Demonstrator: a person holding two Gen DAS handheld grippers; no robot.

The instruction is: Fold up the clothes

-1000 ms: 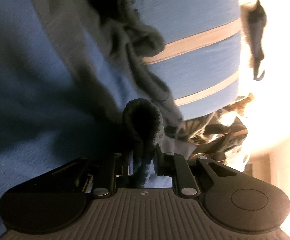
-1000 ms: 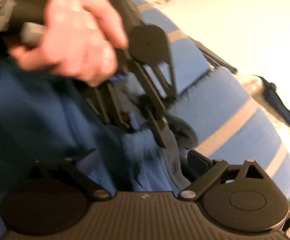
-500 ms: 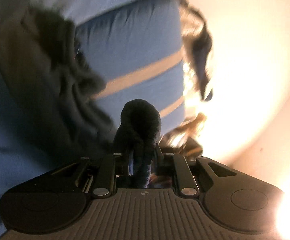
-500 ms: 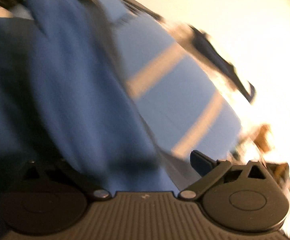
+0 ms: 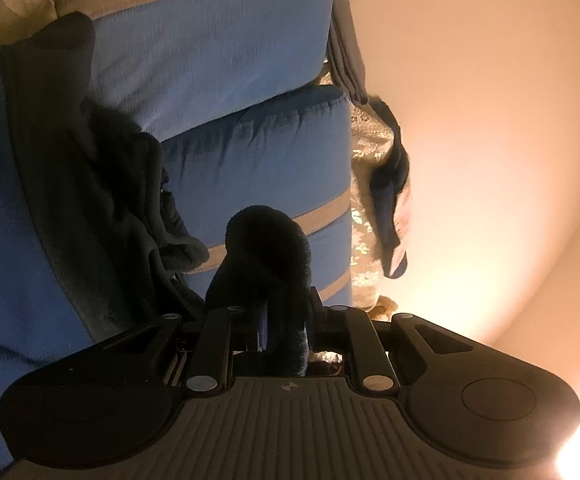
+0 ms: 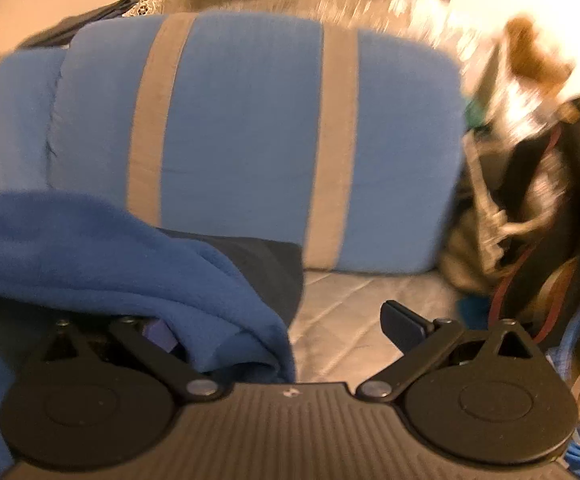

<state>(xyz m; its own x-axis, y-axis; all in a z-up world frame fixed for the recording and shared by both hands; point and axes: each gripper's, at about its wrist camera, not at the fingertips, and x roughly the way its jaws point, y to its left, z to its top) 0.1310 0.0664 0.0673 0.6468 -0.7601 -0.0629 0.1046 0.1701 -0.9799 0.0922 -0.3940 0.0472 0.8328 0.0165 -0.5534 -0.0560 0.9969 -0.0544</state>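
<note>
A blue fleece garment [image 5: 6,208] with a dark grey trim [image 5: 102,184] hangs at the left of the left wrist view. My left gripper [image 5: 284,320] is shut on a dark bunched fold of it [image 5: 268,252]. In the right wrist view the same blue fleece [image 6: 102,256] drapes over the left finger of my right gripper [image 6: 286,328], whose jaws stand wide apart. The right finger [image 6: 404,322] is bare; the left one is mostly hidden under the cloth.
A blue cushion with tan stripes [image 6: 250,136] stands behind on a grey quilted surface [image 6: 362,312]. It also shows in the left wrist view [image 5: 226,80]. Bags and straps [image 6: 530,208] crowd the right. A pale wall [image 5: 490,120] fills the right of the left view.
Both grippers have swung round: the left view turned toward the wall and the cushion; the right view now faces the cushion squarely. The left grip has stayed on the fold.
</note>
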